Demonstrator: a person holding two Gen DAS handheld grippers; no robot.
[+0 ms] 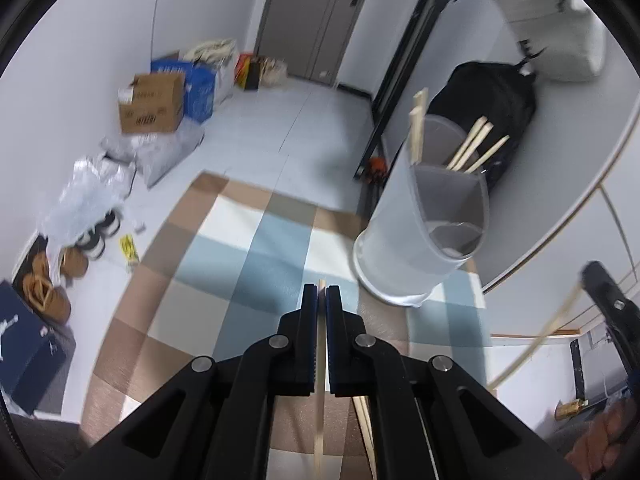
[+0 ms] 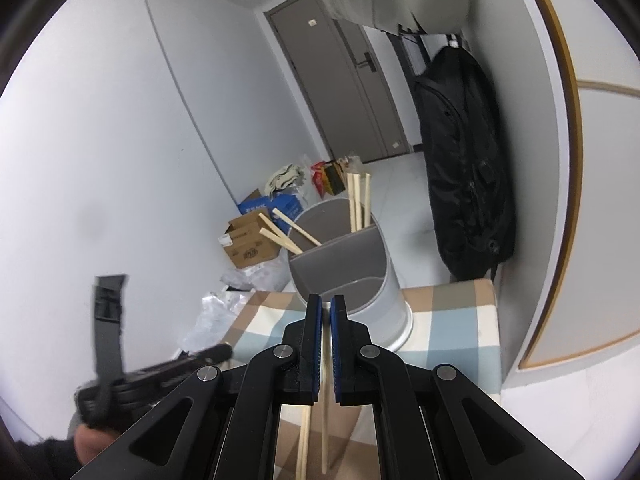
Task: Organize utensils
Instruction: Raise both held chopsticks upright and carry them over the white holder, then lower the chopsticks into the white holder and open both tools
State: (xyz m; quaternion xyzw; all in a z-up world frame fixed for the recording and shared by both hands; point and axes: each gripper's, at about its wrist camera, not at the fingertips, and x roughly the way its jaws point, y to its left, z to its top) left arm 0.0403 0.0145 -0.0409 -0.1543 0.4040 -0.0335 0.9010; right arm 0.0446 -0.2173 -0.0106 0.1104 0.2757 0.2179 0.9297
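Holding one chopstick each: left gripper (image 1: 322, 292) and right gripper (image 2: 325, 302), jaws clenched. Holder (image 2: 352, 264) on table (image 2: 452, 320), partly filled. Risk: thin stick pivoting, missing compartment.

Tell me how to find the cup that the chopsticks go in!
Look at the checkered cloth on the table. At its far end stands a grey round holder, the only tall thing on the cloth. A wall splits its inside into compartments, and wooden chopsticks poke out of its top, unlike the boxes down on the floor behind it.
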